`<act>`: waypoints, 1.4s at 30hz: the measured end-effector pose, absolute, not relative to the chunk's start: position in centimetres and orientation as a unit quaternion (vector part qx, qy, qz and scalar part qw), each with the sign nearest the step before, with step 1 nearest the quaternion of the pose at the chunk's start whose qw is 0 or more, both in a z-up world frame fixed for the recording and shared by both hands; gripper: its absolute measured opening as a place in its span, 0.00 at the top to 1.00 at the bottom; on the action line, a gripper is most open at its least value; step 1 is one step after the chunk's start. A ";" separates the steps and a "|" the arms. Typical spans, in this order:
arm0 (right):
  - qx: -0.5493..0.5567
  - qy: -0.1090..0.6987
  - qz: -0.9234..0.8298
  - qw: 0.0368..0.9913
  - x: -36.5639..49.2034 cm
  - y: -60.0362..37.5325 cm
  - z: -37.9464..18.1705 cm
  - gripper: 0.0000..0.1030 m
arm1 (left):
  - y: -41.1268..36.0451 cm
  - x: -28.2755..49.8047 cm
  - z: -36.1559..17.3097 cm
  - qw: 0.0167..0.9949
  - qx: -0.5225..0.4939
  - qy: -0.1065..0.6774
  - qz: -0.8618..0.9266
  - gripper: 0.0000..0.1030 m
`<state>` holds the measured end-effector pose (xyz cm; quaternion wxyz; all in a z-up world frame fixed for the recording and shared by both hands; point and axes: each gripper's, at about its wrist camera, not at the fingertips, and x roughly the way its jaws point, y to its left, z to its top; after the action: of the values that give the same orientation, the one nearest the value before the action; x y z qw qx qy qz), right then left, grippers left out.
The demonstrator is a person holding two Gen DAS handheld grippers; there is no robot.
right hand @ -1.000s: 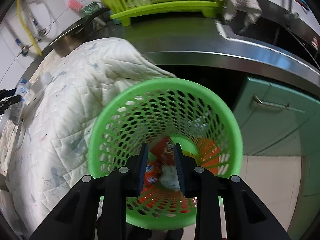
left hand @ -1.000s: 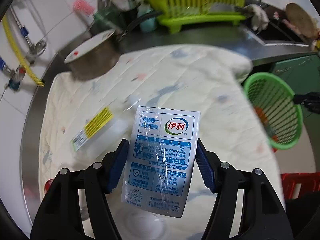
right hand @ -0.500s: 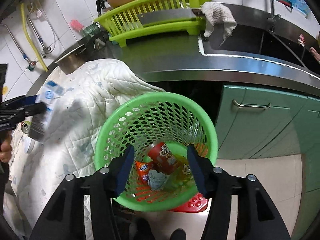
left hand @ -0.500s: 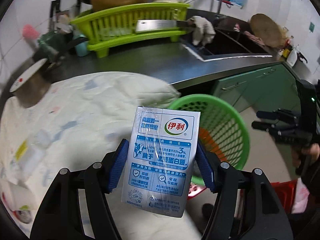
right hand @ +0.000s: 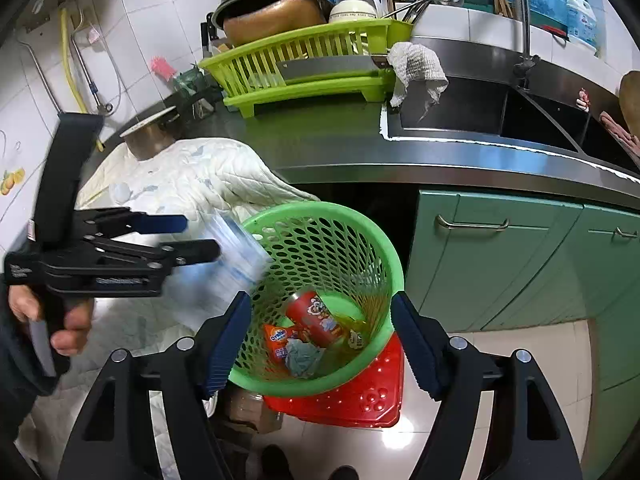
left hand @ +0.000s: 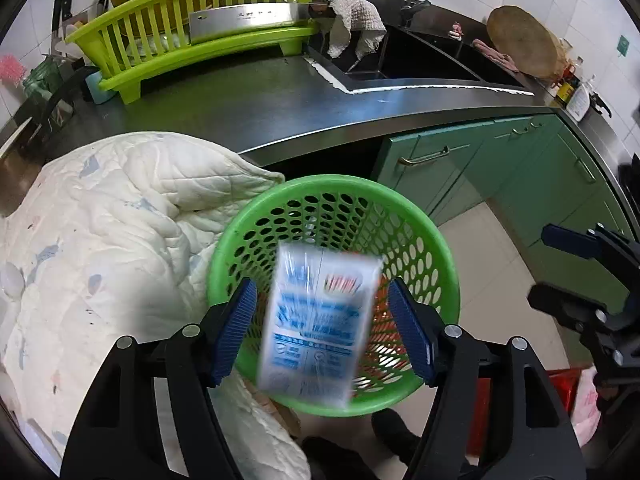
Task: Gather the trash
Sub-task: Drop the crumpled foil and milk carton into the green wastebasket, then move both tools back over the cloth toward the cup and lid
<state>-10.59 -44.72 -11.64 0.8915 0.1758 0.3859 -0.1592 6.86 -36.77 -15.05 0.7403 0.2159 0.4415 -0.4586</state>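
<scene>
My left gripper (left hand: 320,320) has its blue-padded fingers (left hand: 236,330) spread apart, touching nothing; the blue-and-white plastic milk pouch (left hand: 318,320) (motion-blurred) hangs between them over the green perforated plastic basket (left hand: 436,240). My right gripper (right hand: 320,340) is spread wide too, empty, above that basket beside the steel counter (right hand: 460,164).

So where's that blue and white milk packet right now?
In the left wrist view the milk packet is blurred, loose between the open left hand-held gripper fingers, above the green basket.

Bright; fisheye-warped edges; motion-blurred carton (left hand: 316,320)
</scene>
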 end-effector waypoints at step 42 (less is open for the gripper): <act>0.047 0.380 0.110 0.917 5.5 -25.5 -7.5 0.29 | 3.3 17.4 -14.3 0.877 0.001 0.474 -0.079 0.46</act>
<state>5.54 -25.45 -7.49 0.9172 0.0468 0.3800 0.1103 17.42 3.31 -14.33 0.8768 0.0012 0.4743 -0.0794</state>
